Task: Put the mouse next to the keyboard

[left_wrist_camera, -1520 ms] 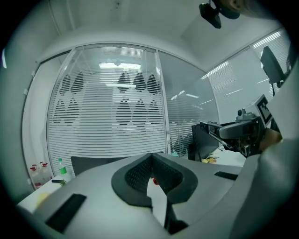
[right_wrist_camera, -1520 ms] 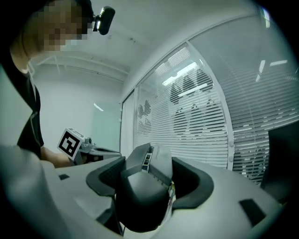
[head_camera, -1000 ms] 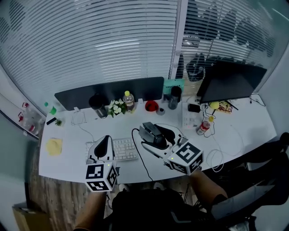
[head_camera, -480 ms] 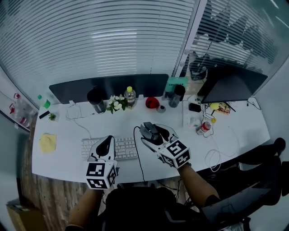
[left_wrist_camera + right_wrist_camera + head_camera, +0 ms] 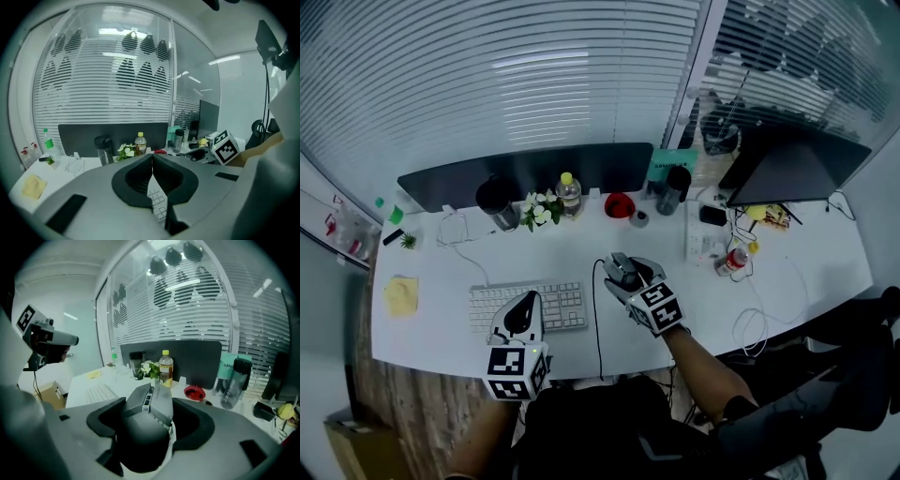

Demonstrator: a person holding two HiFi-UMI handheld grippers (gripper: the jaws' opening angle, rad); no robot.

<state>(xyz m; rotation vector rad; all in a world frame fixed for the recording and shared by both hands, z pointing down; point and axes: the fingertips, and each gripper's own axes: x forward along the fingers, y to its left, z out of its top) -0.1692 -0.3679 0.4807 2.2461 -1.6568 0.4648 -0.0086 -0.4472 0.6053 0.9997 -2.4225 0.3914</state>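
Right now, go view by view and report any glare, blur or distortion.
Head view: fisheye bends the blinds and desk edge; ceiling lights glare on them. Left gripper view: black vignetted corners, light streaks on the glass. Right gripper view: the mouse between the jaws is dark and soft.

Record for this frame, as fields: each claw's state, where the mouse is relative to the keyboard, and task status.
left claw: shut, empty, over the keyboard
right claw: shut on the mouse
mouse position: right of the keyboard, apart from it, with a black cable running between them
mouse on desk or lifted: cannot tell
task status: mouse beside the keyboard but not yet released
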